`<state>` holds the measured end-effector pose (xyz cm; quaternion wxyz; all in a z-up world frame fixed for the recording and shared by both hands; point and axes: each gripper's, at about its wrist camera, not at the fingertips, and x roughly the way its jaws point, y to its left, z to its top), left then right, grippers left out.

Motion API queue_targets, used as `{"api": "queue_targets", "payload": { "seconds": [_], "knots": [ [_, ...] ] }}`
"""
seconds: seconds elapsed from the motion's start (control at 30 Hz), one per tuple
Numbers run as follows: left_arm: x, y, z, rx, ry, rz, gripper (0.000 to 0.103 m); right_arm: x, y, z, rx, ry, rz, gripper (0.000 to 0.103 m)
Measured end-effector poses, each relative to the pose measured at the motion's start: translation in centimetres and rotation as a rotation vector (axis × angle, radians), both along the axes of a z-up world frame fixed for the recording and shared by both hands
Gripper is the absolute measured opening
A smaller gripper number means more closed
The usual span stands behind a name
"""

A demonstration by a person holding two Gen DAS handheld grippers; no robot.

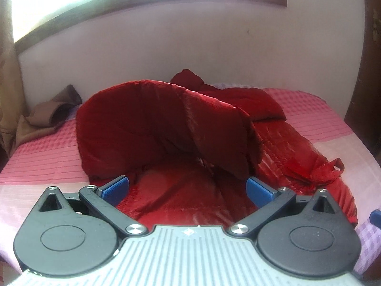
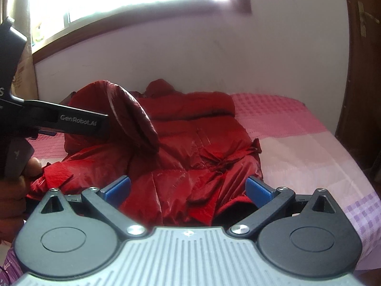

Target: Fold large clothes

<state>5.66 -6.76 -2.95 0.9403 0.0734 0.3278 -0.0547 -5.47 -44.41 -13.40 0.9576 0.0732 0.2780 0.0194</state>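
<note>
My left tongs (image 1: 188,188): blue pads apart, empty, low over the near hem. My right tongs (image 2: 188,188): pads apart, empty, near the lower front.

Coat (image 1: 214,143): red, quilted, glossy, lying along the pink bed (image 1: 42,157), collar toward the wall. Left side thrown over toward the middle, standing up puffed instead of lying flat. Tie (image 2: 221,164) loosely knotted at the waist.

Progress: early; one side fold begun, apparently unsettled. Right side and lengthwise folds remain.

Brown cloth (image 1: 54,109): far corner, apart.
</note>
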Motion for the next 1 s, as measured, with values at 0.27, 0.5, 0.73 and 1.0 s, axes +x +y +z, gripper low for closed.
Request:
{"api": "queue_targets", "payload": {
  "seconds": [0.27, 0.5, 0.73, 1.0],
  "knots": [
    [2.4, -2.2, -0.7, -0.010, 0.025, 0.018, 0.103, 0.2, -1.3, -0.7, 0.037, 0.019, -0.015, 0.103],
    [3.6, -2.5, -0.2, -0.112, 0.046, 0.038, 0.103, 0.4, -1.8, -1.4, 0.057, 0.039, -0.019, 0.103],
    [5.7, -2.7, -0.8, -0.147, 0.112, 0.076, 0.097, 0.6, -2.0, -1.8, 0.081, 0.047, -0.017, 0.103],
    [5.7, 0.2, -0.4, -0.148, 0.123, 0.136, 0.017, 0.4, -1.8, -1.6, 0.073, 0.039, -0.017, 0.103]
  ]
}}
